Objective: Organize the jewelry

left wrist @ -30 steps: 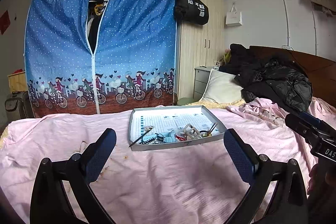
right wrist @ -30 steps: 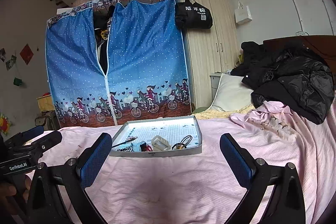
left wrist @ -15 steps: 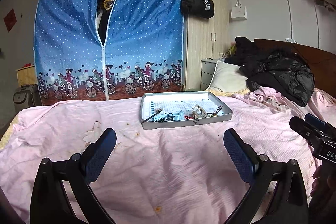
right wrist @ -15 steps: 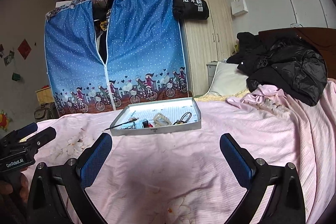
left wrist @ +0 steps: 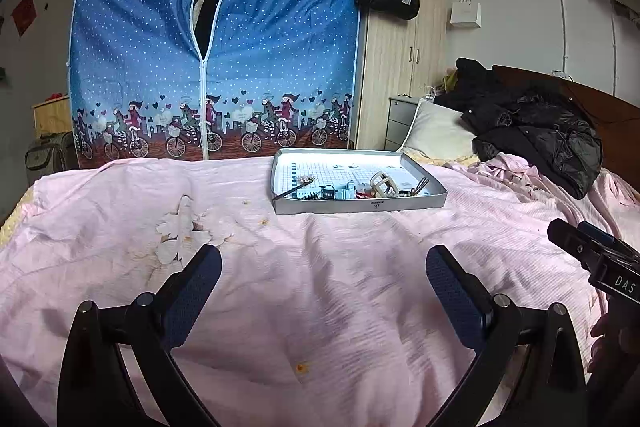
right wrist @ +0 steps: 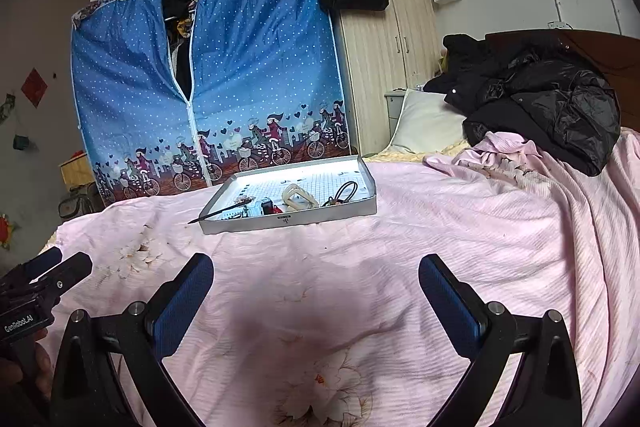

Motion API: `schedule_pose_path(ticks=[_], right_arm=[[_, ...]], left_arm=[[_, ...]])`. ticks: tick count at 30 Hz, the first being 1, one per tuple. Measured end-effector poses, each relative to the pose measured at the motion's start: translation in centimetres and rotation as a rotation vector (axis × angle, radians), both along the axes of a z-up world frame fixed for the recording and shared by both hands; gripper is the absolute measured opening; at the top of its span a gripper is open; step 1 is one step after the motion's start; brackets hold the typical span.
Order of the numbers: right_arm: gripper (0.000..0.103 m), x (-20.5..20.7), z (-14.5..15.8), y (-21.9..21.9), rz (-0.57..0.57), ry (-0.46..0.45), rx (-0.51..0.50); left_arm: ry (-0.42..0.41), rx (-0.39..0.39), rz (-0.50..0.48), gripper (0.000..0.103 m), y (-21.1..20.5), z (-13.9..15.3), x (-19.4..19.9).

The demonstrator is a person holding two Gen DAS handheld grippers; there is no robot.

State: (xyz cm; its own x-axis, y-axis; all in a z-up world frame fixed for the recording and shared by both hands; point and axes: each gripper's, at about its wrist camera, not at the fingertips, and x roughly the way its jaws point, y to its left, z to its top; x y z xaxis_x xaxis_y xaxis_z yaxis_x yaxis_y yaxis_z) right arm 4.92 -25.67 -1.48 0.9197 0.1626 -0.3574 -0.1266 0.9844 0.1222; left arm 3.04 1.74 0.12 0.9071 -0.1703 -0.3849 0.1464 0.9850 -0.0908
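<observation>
Foreground, at 6 o'clock in each wrist view: the left gripper point(left wrist: 323, 273) and the right gripper point(right wrist: 316, 281), each with its fingers spread wide and nothing between them. Both hang over bare pink bedspread point(left wrist: 320, 307), well apart from the work. The right gripper's body shows at 3 o'clock in the left view; the left gripper's body shows at 9 o'clock in the right view.

Middle distance, at 12 o'clock from the fingers: a shallow grey tray point(left wrist: 360, 205) lying on the bed. The jewelry point(right wrist: 280, 205) sits in a loose cluster along the tray's near edge: a pale hair claw point(right wrist: 298, 195), a black looped cord point(right wrist: 346, 189), and small pieces too fine to name. A thin dark stick point(right wrist: 218, 214) pokes out over the tray's near-left corner.

Background, 12 to 2 o'clock: blue fabric wardrobe point(left wrist: 212, 39), wooden cupboard point(left wrist: 404, 75), black coat point(right wrist: 536, 95) on the bed.

Progress, as judged: no sorting is evident; nothing is held, the items lie mixed. The whole task appears left to do, starting with an approach to the tray.
</observation>
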Motion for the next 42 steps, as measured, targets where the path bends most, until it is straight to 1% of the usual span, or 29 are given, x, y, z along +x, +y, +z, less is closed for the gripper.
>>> schedule_pose_path(ticks=[13,19,42], right_arm=[[0.103,0.1,-0.3,1.2,0.028,0.007,-0.062],[0.103,0.1,-0.4,1.4,0.033,0.008,-0.065],[0.103,0.2,-0.6,1.7,0.042,0.012,-0.069]], left_arm=[[0.017,-0.008,0.011,0.100,0.6,-0.3,-0.1],[0.020,-0.017,0.018,0.100,0.9,-0.3,-0.1],[0.013,-0.006,0.007,0.100,0.7,-0.2,-0.1]])
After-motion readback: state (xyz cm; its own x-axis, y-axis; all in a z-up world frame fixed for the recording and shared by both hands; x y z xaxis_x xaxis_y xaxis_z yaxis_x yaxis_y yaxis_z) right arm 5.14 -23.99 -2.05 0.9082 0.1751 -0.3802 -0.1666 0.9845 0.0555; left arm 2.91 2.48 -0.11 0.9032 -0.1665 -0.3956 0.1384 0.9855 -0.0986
